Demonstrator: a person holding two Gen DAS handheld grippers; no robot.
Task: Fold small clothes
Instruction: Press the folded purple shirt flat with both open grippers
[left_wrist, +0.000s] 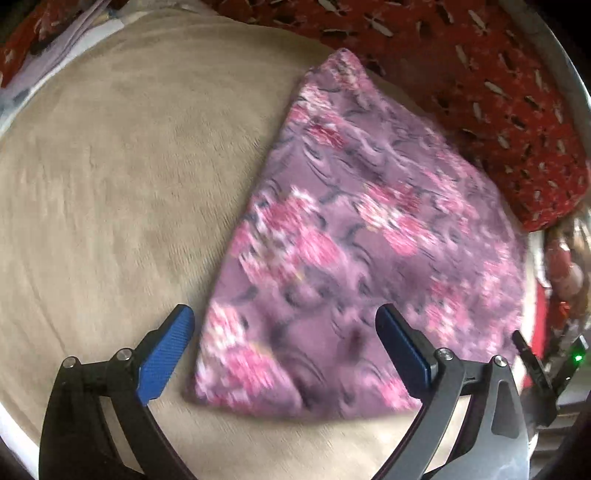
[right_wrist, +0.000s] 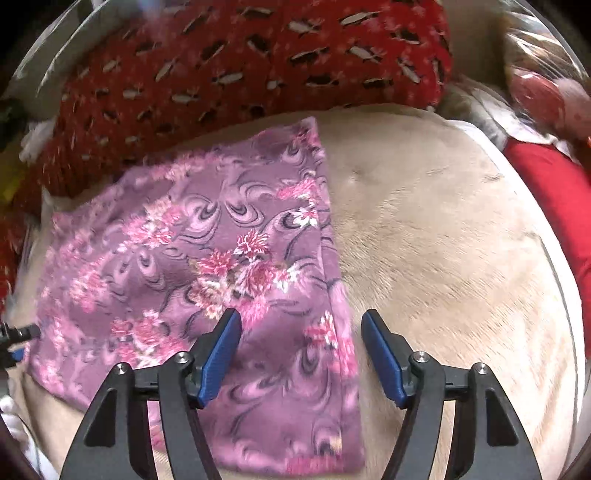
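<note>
the left tool (left_wrist: 284, 332) hangs with jaws apart over the cloth's (left_wrist: 354, 236) edge at 7 o'clock, holding nothing. the cloth lies flat on the beige bed (left_wrist: 110, 184). the right tool (right_wrist: 301, 332), jaws apart, straddles its 3 o'clock edge, likely lining up a fold.

Purple floral garment (right_wrist: 207, 266): soft, matt printed cloth. Beige blanket (left_wrist: 110, 192) beneath: matt, short-napped plush. Red patterned fabric (right_wrist: 258, 62): matt, woven-looking. Gripper pads (right_wrist: 384, 358): blue, finely ribbed; frames matt black plastic with 2 shiny metal pins each.
</note>
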